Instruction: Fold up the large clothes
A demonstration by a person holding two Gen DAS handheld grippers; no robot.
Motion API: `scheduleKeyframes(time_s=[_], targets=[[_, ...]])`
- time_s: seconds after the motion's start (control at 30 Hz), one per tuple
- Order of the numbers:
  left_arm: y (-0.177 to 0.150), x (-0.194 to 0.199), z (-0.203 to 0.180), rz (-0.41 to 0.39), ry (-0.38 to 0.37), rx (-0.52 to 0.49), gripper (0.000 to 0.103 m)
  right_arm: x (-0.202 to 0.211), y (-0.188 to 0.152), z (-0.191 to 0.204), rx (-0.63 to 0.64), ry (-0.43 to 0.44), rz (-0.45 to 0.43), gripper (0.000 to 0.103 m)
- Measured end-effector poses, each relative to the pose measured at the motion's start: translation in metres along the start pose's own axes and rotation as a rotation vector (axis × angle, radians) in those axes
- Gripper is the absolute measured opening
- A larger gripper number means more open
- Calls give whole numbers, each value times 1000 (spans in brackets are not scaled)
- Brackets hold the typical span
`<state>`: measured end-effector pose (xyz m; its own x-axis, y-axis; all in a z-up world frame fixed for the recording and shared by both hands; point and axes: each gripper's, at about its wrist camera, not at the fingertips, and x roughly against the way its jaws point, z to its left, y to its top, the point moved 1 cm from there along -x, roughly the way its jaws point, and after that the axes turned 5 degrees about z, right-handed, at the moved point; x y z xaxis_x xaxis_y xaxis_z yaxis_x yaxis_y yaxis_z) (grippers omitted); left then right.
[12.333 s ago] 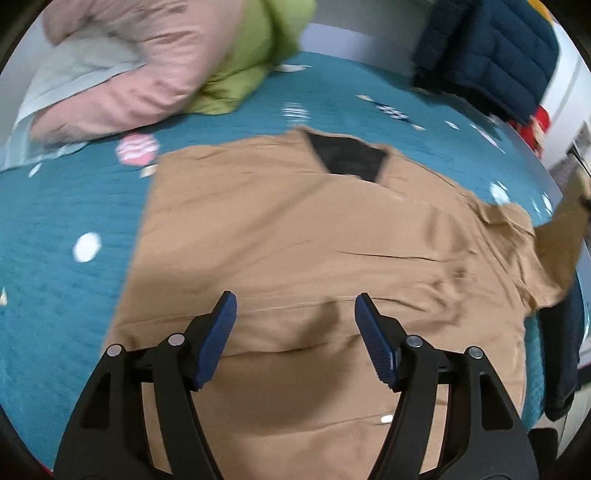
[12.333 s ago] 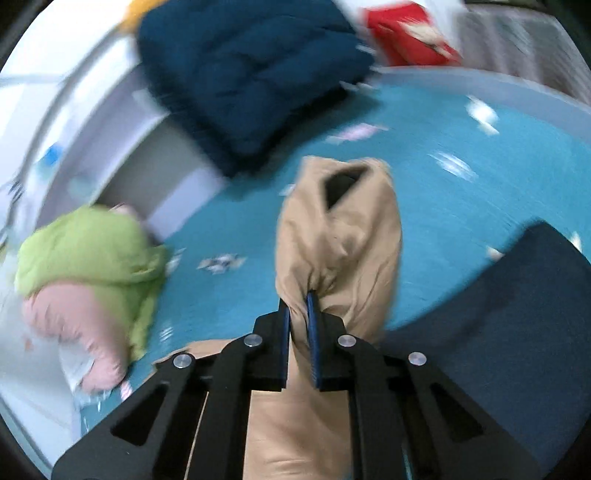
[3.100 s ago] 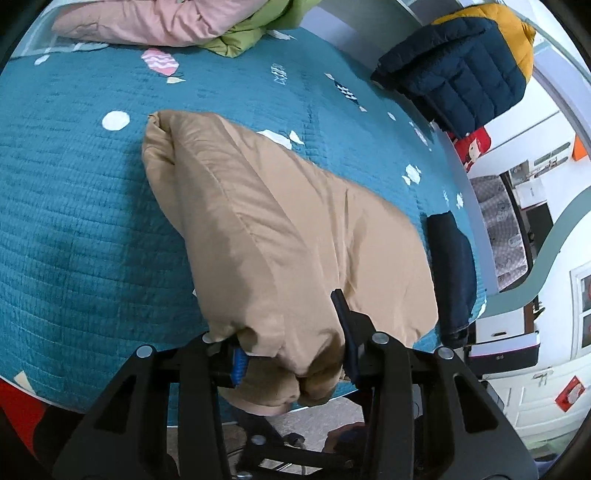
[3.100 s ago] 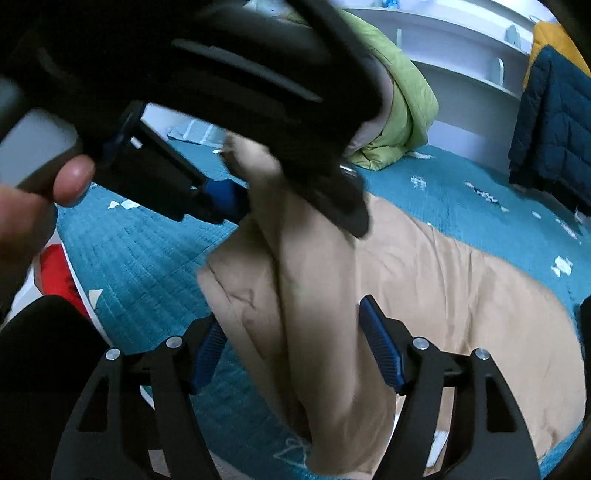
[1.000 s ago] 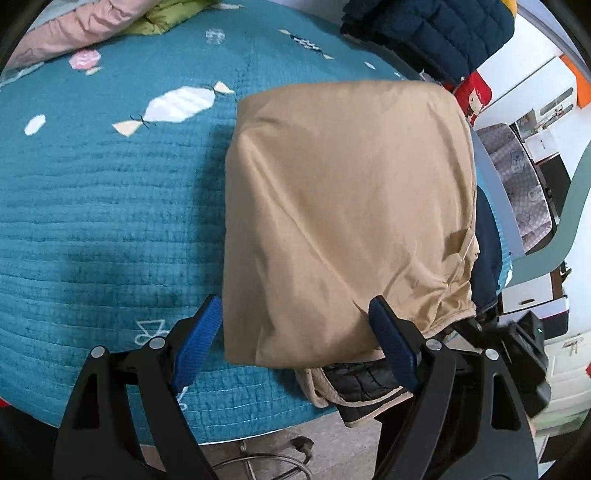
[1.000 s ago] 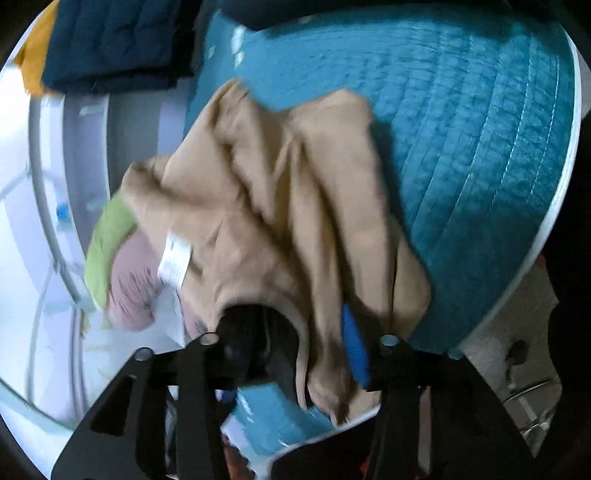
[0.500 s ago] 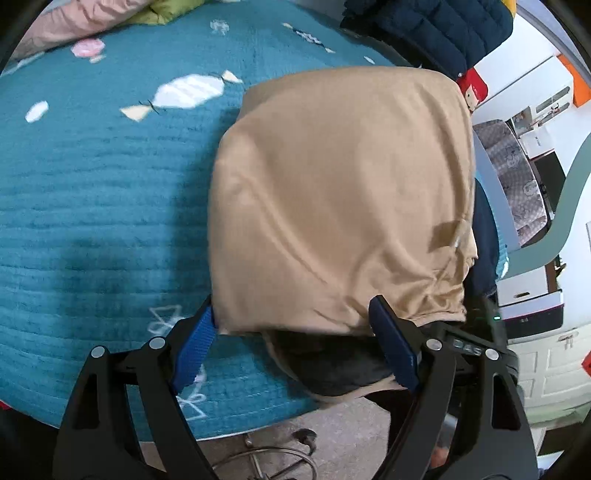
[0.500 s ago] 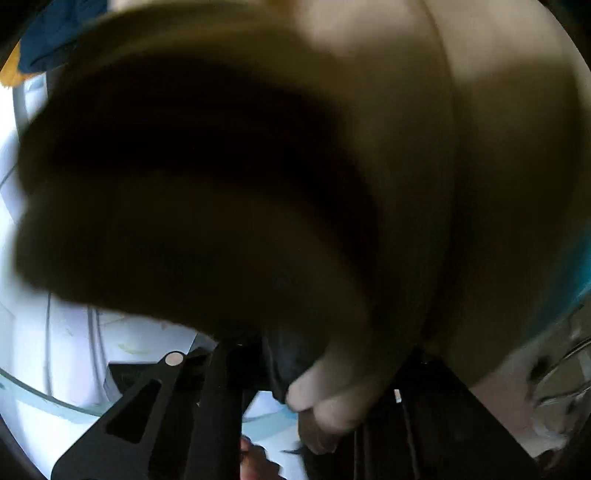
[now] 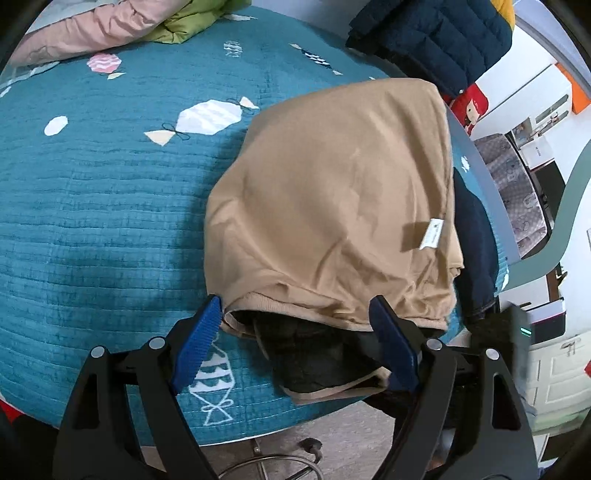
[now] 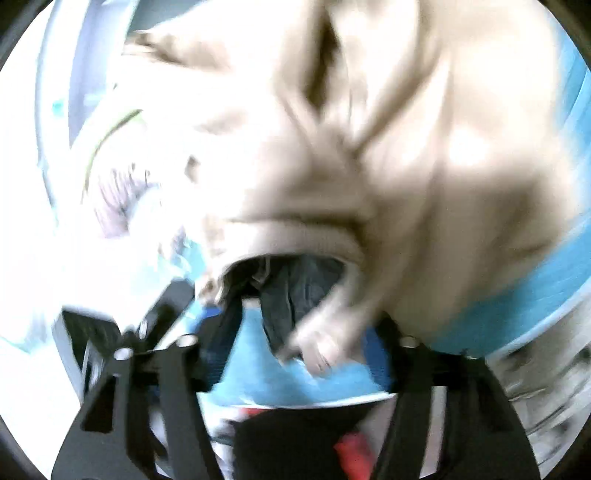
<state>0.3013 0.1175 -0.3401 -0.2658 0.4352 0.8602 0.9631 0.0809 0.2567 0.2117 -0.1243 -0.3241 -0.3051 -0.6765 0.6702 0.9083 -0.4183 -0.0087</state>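
Note:
A tan garment (image 9: 332, 192) lies folded on the teal bedspread (image 9: 92, 221) near the bed's front edge. Its near hem gapes and shows dark lining (image 9: 314, 343); a white label (image 9: 430, 234) sits on its right side. My left gripper (image 9: 295, 343) stands open, its blue pads (image 9: 199, 343) on either side of that hem without pressing it. The right wrist view is blurred: the tan garment (image 10: 406, 147) fills it, and the right gripper (image 10: 299, 350) has its jaws opening, with a loose flap of hem between them and no pad on it.
Pink and green bedding (image 9: 122, 26) is heaped at the back left and a navy puffer jacket (image 9: 436, 33) at the back right. A dark navy garment (image 9: 476, 236) lies just right of the tan one. Below the bed edge are the floor and a chair base (image 9: 266, 469).
The right gripper has spread its jaws and backed out from under the tan garment. The garment's near hem has lifted, showing more lining and the label. The left gripper shifted slightly.

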Motion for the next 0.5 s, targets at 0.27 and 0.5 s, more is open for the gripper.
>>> scheduleKeyframes(time_s=[0.27, 0.5], targets=[[-12, 4, -20, -54, 44, -24, 82, 76, 43, 52, 368, -140, -205, 61], [-21, 25, -33, -119, 55, -60, 82, -18, 79, 66, 480, -252, 23, 39]])
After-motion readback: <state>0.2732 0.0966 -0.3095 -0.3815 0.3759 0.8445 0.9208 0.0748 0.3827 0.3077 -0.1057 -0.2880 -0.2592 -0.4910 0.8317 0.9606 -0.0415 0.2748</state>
